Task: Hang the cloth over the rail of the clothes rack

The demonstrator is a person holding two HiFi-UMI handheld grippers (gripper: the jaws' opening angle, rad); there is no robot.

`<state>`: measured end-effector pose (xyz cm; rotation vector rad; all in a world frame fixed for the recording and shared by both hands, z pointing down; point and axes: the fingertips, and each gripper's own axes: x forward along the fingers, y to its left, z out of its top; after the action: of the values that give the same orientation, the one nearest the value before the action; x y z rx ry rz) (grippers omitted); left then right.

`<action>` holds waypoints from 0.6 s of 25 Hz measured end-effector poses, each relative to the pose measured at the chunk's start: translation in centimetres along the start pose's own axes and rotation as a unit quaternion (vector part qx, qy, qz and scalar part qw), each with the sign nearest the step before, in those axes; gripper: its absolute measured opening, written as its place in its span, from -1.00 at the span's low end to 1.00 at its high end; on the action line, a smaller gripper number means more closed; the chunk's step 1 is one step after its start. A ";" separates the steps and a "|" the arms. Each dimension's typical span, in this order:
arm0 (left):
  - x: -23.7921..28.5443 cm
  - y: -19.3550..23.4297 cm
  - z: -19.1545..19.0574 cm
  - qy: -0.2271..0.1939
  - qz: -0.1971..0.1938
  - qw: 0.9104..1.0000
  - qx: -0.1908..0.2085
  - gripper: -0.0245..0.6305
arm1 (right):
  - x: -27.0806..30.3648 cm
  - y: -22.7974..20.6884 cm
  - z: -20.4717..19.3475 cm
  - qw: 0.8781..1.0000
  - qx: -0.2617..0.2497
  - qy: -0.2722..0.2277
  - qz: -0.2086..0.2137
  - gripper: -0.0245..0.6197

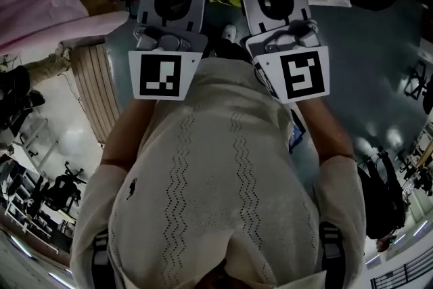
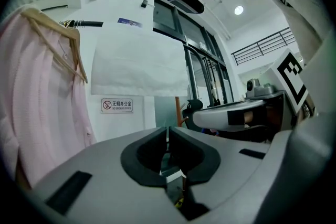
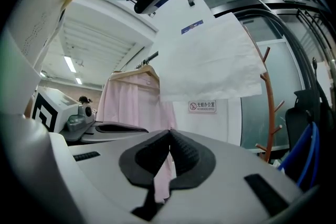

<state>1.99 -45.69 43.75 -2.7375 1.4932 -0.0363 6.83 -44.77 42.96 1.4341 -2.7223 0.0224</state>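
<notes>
both claws are clenched with nothing between them: the left gripper shows its dark pads meeting on empty air, and the right gripper the same. in the head view they sit side by side just in front of the person's cream knit top, pointing away from the body.

the white cloth is not in either claw. it hangs flat and spread, apparently draped over the black rail of the clothes rack, just beside a pink shirt on a wooden hanger.

so the hanging step looks finished. little seems left to do, at most a tug to even the hem, which would call for opening one claw and reaching forward and up to the cloth's lower edge without brushing the shirt.
</notes>
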 end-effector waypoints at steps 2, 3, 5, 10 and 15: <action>-0.2 0.1 0.0 -0.001 0.004 1.000 -0.002 -0.85 | 0.1 0.3 0.1 1.000 0.005 -0.002 -0.001 -0.87; -0.3 0.1 -0.1 0.000 0.006 1.000 -0.004 -0.85 | 0.1 0.4 0.1 1.000 0.011 -0.003 -0.003 -0.87; -0.4 0.3 -0.3 0.003 0.010 1.000 -0.007 -0.85 | 0.1 0.5 -0.3 1.000 0.017 0.001 -0.005 -0.87; -1.0 1.3 -0.6 0.007 0.020 1.000 -0.007 -0.85 | 0.4 1.1 -1.2 1.000 0.013 0.016 0.003 -0.87; -1.0 1.0 -1.3 0.013 0.021 1.000 -0.008 -0.85 | 0.6 1.0 -1.9 1.000 0.018 0.023 0.001 -0.87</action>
<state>0.55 -45.40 45.04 -2.7279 1.5631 -0.0584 5.72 -44.64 44.89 1.4212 -2.6995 0.1039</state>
